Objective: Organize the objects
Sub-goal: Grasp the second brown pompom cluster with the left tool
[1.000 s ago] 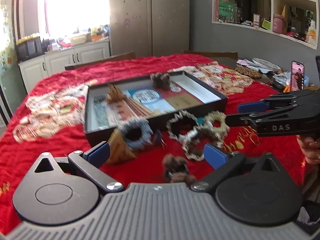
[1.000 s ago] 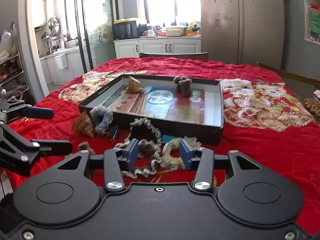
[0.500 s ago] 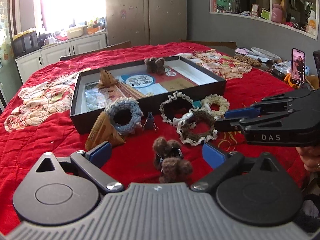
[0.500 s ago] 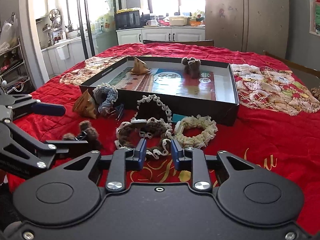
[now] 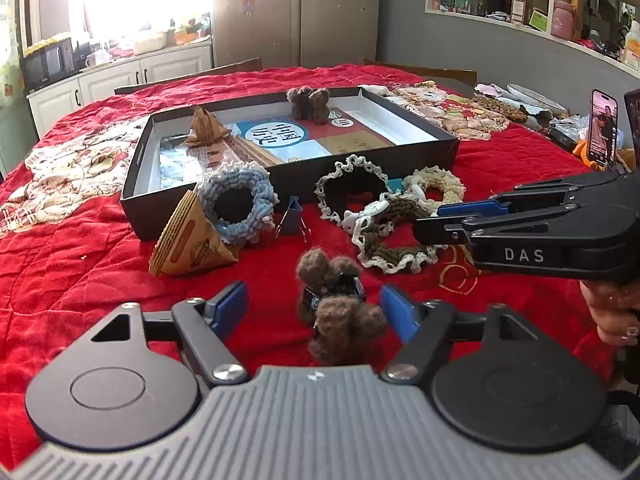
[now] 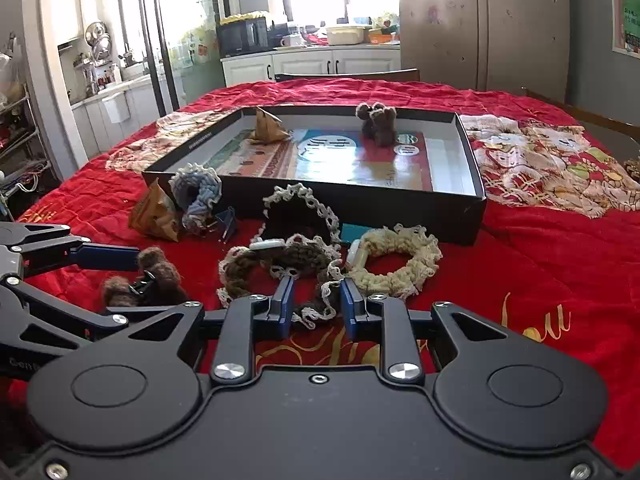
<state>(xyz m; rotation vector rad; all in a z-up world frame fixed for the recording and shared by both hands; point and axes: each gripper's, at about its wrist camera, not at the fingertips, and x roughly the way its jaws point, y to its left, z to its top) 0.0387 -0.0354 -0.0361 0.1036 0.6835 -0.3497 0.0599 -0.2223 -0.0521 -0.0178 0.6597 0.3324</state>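
A brown fuzzy hair clip lies on the red cloth between the open fingers of my left gripper; it also shows in the right wrist view. My right gripper is open, its fingers astride the near edge of a brown crocheted scrunchie with white trim. The black shallow box holds a second fuzzy clip and a paper cone. A cream scrunchie, a black one with white lace and a blue one lie in front of the box.
A paper cone and a blue binder clip lie near the blue scrunchie. A phone stands at the far right. Patterned cloths lie on both sides of the box.
Both grippers have moved forward and down. The left one now has the fuzzy clip between its fingers. The right one has narrowed and reached the brown scrunchie.
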